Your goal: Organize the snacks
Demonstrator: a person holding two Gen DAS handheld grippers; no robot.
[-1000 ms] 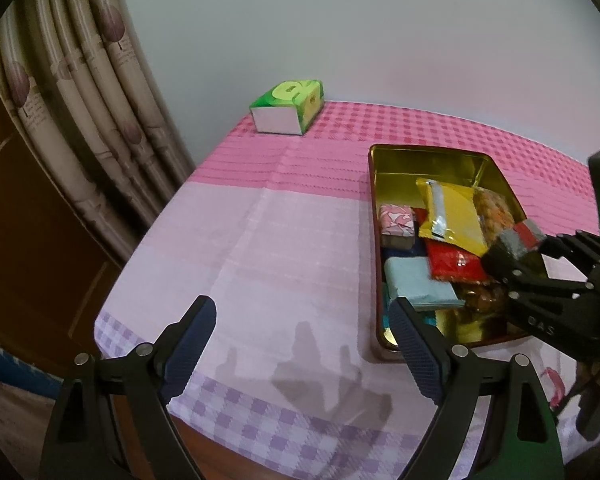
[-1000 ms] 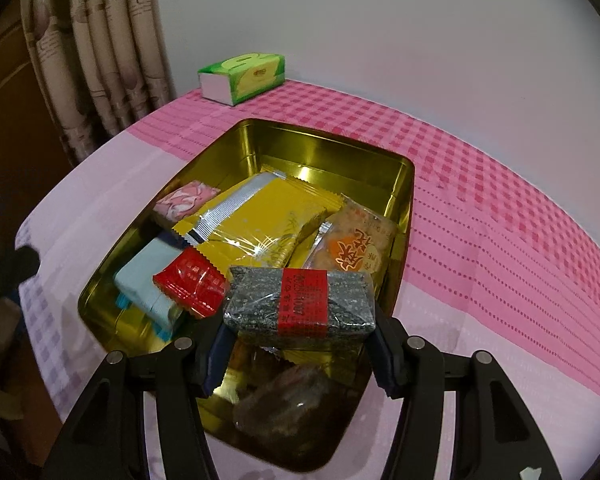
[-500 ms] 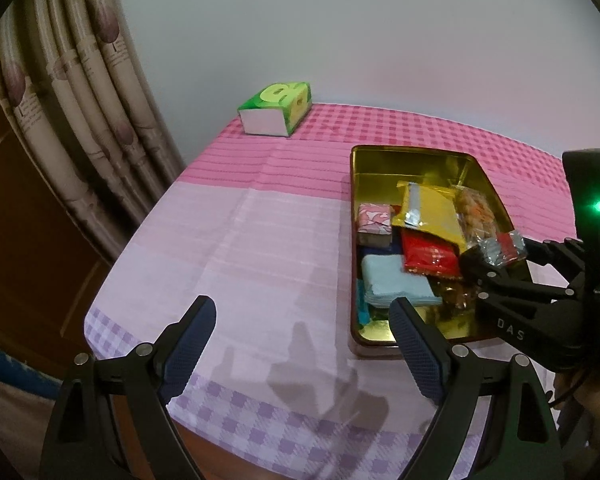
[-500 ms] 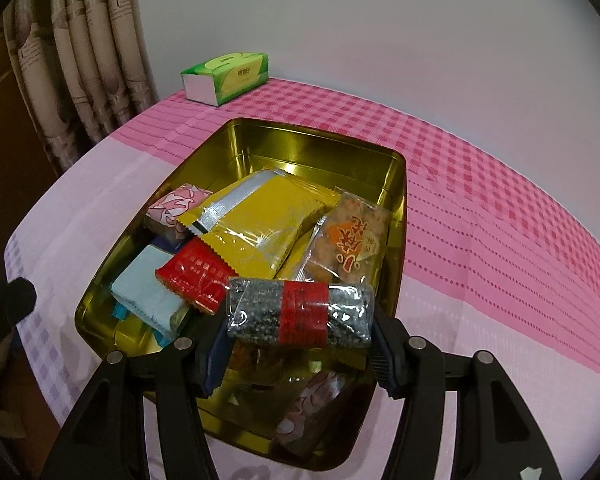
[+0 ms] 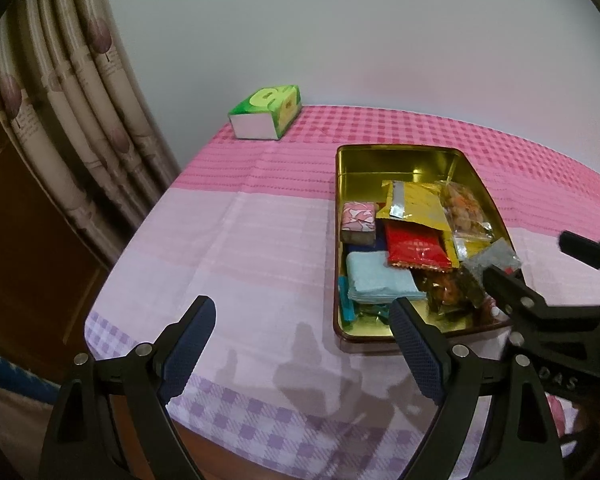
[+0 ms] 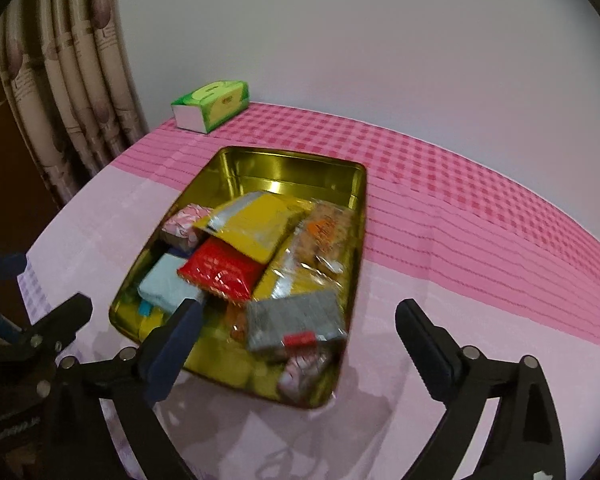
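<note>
A gold tin (image 6: 284, 164) (image 5: 396, 160) on the pink tablecloth holds several snack packets: a yellow one (image 6: 260, 224), a red one (image 6: 220, 272), a light blue block (image 6: 164, 288), a pink patterned block (image 6: 184, 220). A grey packet with a red band (image 6: 296, 320) (image 5: 492, 258) lies in the tin's near right corner. My right gripper (image 6: 296, 344) is open just above and behind it, holding nothing. My left gripper (image 5: 304, 344) is open and empty over the cloth, left of the tin's near end.
A green tissue box (image 5: 266, 112) (image 6: 210, 106) stands at the table's back left corner by the wall. Curtains (image 5: 60, 92) hang to the left. The table's near edge (image 5: 260, 428) is checked purple. My right gripper also shows at the right of the left wrist view (image 5: 540, 276).
My right gripper has opened and let go of the grey packet, which now lies in the tin. Both grippers have drawn back from the tin.
</note>
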